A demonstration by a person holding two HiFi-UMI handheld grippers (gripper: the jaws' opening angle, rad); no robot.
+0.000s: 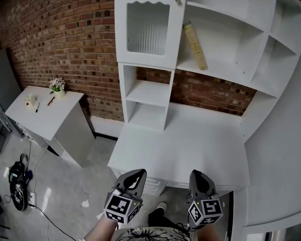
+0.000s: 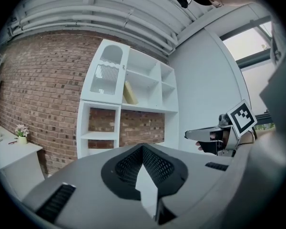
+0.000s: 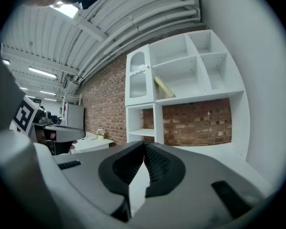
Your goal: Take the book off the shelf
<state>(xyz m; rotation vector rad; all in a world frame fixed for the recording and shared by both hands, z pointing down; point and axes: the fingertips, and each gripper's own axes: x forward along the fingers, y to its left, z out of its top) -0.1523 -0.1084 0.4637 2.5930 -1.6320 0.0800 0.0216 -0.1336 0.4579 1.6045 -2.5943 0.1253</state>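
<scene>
One brick wall is seen behind one white shelf unit, whose desk top lies below its open compartments. One ribbed cabinet door is shut over the upper left compartment. One white side table is set to the left, apart from the unit. Two grippers are held level just before the desk top's near edge: the left gripper and the right gripper, each with jaws closed together on nothing. One yellowish book is leaned at the left end of the open shelf board just right of the door, well apart from both grippers. One flower pot is placed at the side table's back edge.
</scene>
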